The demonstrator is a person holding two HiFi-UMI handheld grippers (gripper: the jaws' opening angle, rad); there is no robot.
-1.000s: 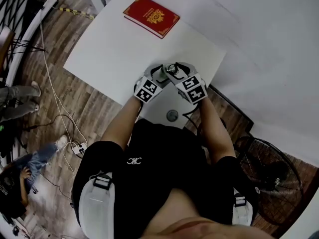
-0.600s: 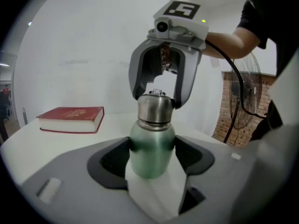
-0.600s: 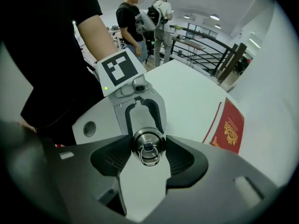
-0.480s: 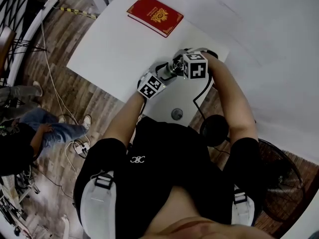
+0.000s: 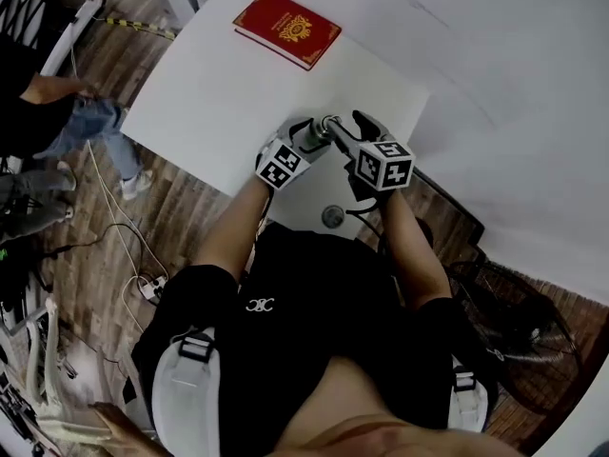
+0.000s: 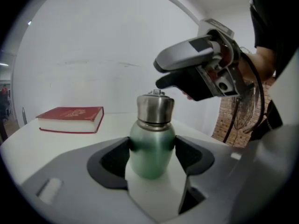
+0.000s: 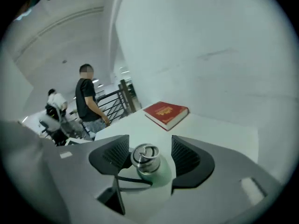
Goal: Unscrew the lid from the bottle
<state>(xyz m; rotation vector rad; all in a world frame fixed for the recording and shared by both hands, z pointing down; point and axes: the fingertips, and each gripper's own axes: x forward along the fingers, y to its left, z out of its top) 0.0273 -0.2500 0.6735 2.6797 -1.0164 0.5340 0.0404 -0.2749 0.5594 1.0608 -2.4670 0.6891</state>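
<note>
A green metal bottle point(image 6: 150, 148) with a steel lid point(image 6: 155, 108) stands on the white table point(image 5: 219, 93). My left gripper point(image 6: 152, 155) is shut on the bottle's green body, one pad on each side. My right gripper point(image 7: 149, 155) hangs over the bottle from above. Its jaws are opening, with the lid point(image 7: 145, 155) between them: the lid sits close to the left pad and a gap shows at the right pad. In the head view both grippers meet at the bottle point(image 5: 319, 133) near the table's front edge, and the right gripper point(image 5: 347, 127) reaches in from the right.
A red book point(image 5: 287, 29) lies at the table's far end. A small round grey object point(image 5: 329, 217) sits by the front edge, near my body. A fan point(image 5: 514, 331) stands on the floor to the right. People point(image 5: 67, 112) and cables are on the wooden floor to the left.
My right gripper turned back around the lid, the elbow swinging in from far right to close by my body. The left gripper and bottle stayed put. A bystander moved on the left.
</note>
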